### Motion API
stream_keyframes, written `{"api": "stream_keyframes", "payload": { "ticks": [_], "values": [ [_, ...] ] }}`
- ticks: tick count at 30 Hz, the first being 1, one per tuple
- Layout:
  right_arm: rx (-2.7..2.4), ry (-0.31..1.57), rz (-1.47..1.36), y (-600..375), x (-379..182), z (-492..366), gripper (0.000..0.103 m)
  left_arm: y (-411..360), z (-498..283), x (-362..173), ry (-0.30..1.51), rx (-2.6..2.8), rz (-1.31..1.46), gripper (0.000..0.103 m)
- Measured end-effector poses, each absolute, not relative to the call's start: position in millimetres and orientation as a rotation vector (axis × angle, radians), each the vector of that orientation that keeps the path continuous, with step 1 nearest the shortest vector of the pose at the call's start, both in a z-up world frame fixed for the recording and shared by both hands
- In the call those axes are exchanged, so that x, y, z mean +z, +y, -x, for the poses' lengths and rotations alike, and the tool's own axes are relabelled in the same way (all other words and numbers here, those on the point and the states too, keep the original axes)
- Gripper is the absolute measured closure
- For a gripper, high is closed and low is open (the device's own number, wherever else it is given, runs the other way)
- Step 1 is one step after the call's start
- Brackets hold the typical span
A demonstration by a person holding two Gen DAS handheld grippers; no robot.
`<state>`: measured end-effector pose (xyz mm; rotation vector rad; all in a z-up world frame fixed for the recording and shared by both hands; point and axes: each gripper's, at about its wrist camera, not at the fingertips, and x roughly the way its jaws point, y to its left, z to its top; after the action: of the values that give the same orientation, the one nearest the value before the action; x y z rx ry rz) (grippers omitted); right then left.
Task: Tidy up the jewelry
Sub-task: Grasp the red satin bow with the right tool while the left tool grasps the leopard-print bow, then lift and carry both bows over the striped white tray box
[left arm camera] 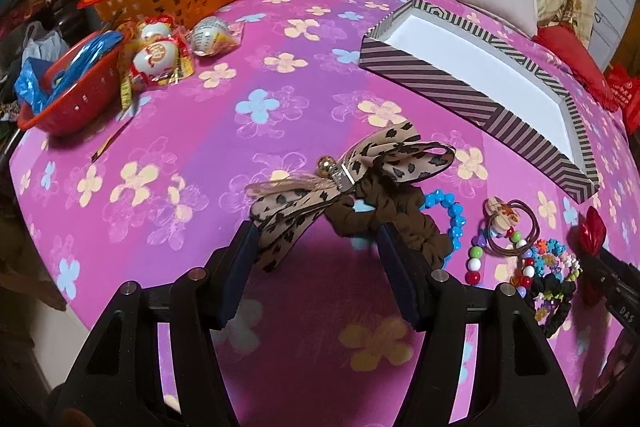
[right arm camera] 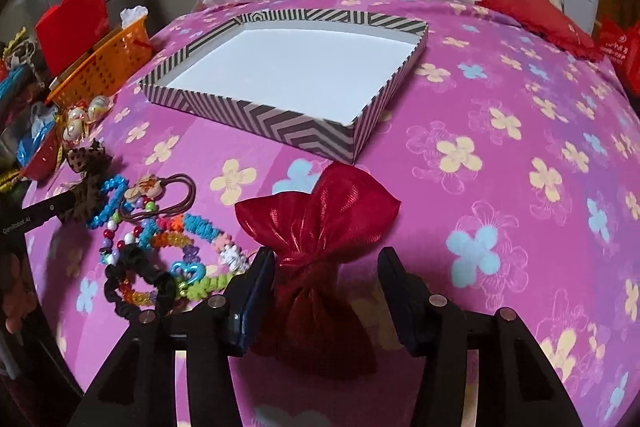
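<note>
Left gripper (left arm camera: 316,275): fingers released, spread wide over the leopard-print bow (left arm camera: 344,179) and brown scrunchie (left arm camera: 384,215); no contact visible. Right gripper (right arm camera: 326,301): fingers straddle the red organza pouch (right arm camera: 316,247); left pad touches its neck, right pad stands clear, so not clenched. Bracelets and hair ties (right arm camera: 160,239) lie in a heap just left of the pouch. Striped box (right arm camera: 288,131) sits open beyond it on the bed (right arm camera: 500,187), toward the far edge. Open cloth between pouch and box, and to the right.
</note>
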<state>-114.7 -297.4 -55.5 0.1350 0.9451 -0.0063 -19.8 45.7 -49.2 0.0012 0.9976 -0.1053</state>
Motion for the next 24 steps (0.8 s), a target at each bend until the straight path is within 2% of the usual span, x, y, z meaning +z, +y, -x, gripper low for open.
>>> {"api": "stream_keyframes", "payload": {
  "ticks": [5,10,13,19,20,21,22,23,24],
  "values": [
    [-0.003,0.933,-0.149,-300.2,-55.8,114.4,0.049,42.2,11.8,-47.3,0.979,-0.124,-0.011,0.041],
    [0.018,0.929,-0.16,-298.5,-56.6,112.9,0.039,38.7,4.3,-40.3,0.958,-0.19,0.024,0.041],
    [0.019,0.93,-0.149,-297.2,-56.7,111.9,0.038,35.0,-2.8,-39.9,0.954,-0.189,0.01,0.03],
    [0.018,0.916,-0.139,-297.8,-57.6,112.1,0.039,31.4,-21.8,-59.5,1.017,-0.164,-0.009,0.03],
    [0.013,0.912,-0.129,-297.1,-57.7,112.7,0.04,32.3,-23.0,-60.7,1.016,-0.166,0.001,0.031],
    [0.007,0.91,-0.119,-296.8,-57.7,113.1,0.048,33.0,-24.4,-61.5,1.019,-0.172,0.012,0.033],
    [0.004,0.907,-0.108,-296.3,-57.5,113.5,0.06,33.9,-25.6,-62.6,1.024,-0.179,0.023,0.049],
    [0.006,0.904,-0.108,-296.6,-57.3,113.8,0.065,34.0,-26.5,-63.8,1.033,-0.188,0.027,0.063],
    [0.015,0.904,-0.116,-297.4,-57.1,114.1,0.074,33.1,-25.4,-63.2,1.027,-0.194,0.027,0.064]
  ]
}}
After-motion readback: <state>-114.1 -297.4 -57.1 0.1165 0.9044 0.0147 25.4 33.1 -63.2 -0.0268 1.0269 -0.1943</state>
